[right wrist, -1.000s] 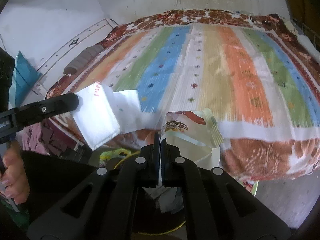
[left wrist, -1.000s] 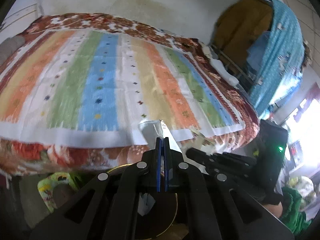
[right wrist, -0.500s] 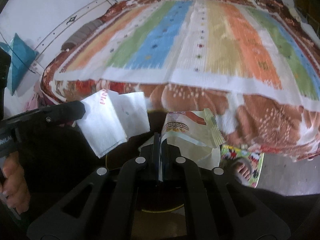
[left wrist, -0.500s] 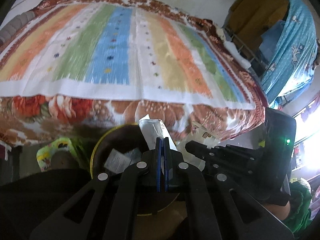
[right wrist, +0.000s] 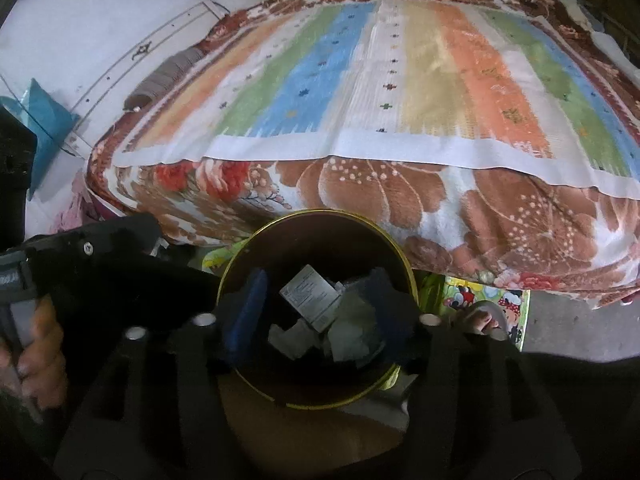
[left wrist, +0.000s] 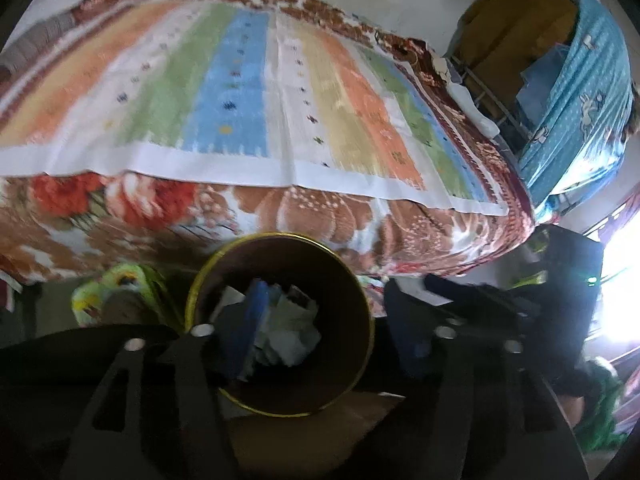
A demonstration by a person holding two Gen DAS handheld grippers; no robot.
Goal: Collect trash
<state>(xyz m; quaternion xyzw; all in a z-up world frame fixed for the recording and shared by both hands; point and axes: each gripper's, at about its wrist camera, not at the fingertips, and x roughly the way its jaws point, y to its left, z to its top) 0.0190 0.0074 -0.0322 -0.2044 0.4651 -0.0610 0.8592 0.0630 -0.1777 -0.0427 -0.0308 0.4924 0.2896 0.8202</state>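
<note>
A round brown bin (left wrist: 280,235) with a yellow rim stands on the floor at the foot of the bed. Papers and wrappers (left wrist: 294,330) lie in it. My left gripper (left wrist: 330,328) hangs over its mouth, jaws opening, with nothing between the blue pads (left wrist: 252,320). In the right wrist view the same bin (right wrist: 320,212) sits below my right gripper (right wrist: 320,320), whose jaws are also opening and hold nothing. A labelled wrapper (right wrist: 314,300) and crumpled paper rest in the bin beneath it. Each gripper shows at the side of the other's view.
The bed, under a striped cloth (left wrist: 248,92) and floral blanket (right wrist: 380,192), fills the space behind the bin. A blue curtain (left wrist: 580,100) hangs on the right. A green slipper (left wrist: 116,292) lies left of the bin. A person's foot (right wrist: 480,320) stands at its right.
Both grippers sank over the bin and their jaws parted. The white paper left the left gripper and the snack wrapper left the right one; both lie in the bin.
</note>
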